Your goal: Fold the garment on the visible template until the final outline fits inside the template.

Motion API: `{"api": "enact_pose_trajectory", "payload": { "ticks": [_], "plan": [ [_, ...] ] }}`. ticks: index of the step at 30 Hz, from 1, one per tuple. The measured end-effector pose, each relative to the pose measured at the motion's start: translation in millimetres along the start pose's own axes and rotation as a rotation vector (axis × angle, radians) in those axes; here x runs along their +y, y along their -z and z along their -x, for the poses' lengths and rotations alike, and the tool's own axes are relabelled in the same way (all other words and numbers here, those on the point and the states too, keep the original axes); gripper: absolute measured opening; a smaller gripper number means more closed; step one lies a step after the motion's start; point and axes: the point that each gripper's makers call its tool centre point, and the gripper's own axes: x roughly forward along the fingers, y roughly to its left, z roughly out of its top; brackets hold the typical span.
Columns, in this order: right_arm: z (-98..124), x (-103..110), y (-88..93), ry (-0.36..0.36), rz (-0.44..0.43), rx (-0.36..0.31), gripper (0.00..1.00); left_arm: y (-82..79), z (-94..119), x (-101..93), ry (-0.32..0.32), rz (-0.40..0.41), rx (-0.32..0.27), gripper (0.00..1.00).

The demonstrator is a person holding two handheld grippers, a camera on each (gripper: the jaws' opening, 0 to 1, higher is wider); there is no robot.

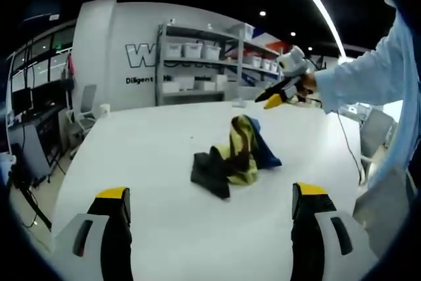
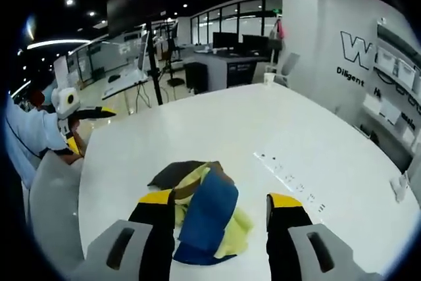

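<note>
Garment: we see the garment (image 1: 235,157) lying crumpled in a heap on the white worktop (image 1: 151,162), well in from every edge; it mixes dark, yellow and blue cloth, with nothing spread flat yet.

Template: we cannot make out any template outline on the worktop in either view, so we cannot say whether the heap lies on it.

Left gripper: our left gripper (image 1: 210,205) hovers near the close edge of the worktop, jaws wide apart and holding nothing, the heap well beyond them.

Right gripper: our right gripper (image 2: 220,205) sits low over the heap from the opposite side, jaws wide, with the blue fold (image 2: 207,218) between them; we cannot tell if the tips touch cloth. In the left gripper view it appears raised near the far edge, held by a hand in a pale sleeve (image 1: 358,80).

Progress: we judge the folding is barely begun; the garment must be opened out first.

Risk, layers: closing on the bunched blue fold could catch several layers at once, so a lift would drag the whole heap rather than unfold it.

Risk, placement: with no outline visible, we may flatten it in the wrong spot.

Risk, edge: a hard pull toward one side could slide cloth towards the worktop edge and out of sight.
</note>
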Motion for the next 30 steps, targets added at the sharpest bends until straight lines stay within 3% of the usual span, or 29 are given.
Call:
{"api": "enact_pose_trajectory", "payload": {
  "ticks": [12,22,30],
  "plan": [
    [-13.7,-5.5,3.4,-0.033,-0.021,0.058,0.32,-1.7,-1.1,0.2,-0.003,-0.006,-0.005,0.99],
    [-22.2,-14.5,7.1,-0.068,-0.033,0.117,0.29,-1.1,1.2,1.3,-0.010,0.001,-0.006,0.99],
    [-33.4,-17.9,11.0,-0.101,-0.091,0.144,0.27,1.0,2.1,0.6,-0.008,-0.006,0.003,0.99]
  ]
}}
